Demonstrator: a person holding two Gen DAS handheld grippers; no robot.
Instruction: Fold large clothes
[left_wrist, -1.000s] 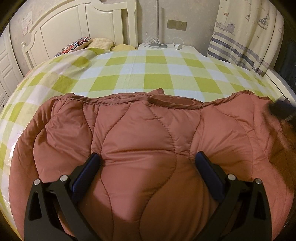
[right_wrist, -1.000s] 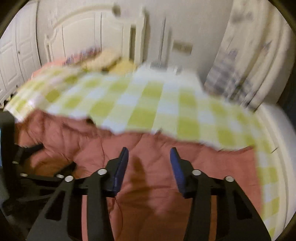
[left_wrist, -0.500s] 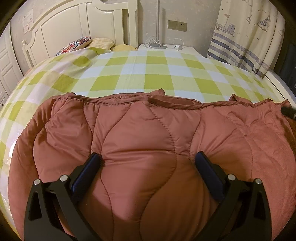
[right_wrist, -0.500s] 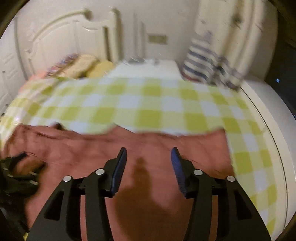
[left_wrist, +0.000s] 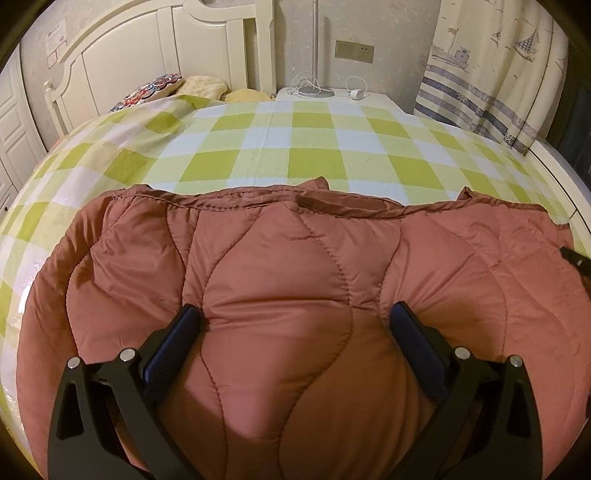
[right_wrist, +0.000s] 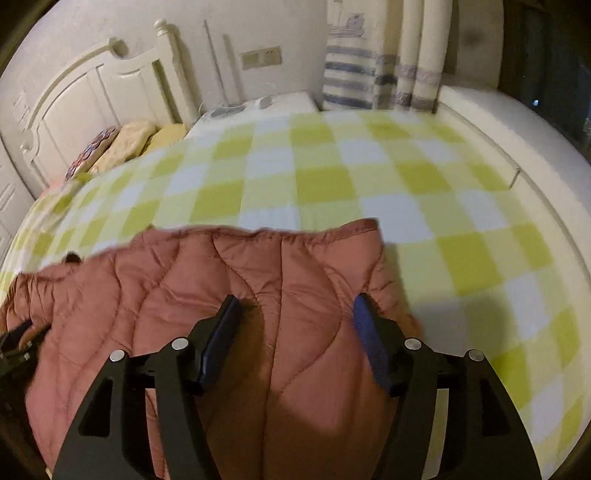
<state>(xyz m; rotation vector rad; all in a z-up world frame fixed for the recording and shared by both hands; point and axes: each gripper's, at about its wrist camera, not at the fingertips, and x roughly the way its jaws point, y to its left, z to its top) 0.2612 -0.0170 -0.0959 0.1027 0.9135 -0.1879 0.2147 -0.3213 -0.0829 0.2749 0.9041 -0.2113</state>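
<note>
Rust-red quilted coat (left_wrist: 280, 280) lies spread along the near edge of the bed, on the green-checked bedspread (left_wrist: 314, 147). Left gripper (left_wrist: 295, 332) is spread wide, its pads pushed down into the padding at either side of a bulge, pinching nothing that I can see. Right gripper (right_wrist: 295, 321) is over the coat's right end, jaws opening, fabric between them but not squeezed. Risk now: slick, puffy filling springs back and any fold pops open. A grip on the top layer alone would drag the coat askew.
</note>
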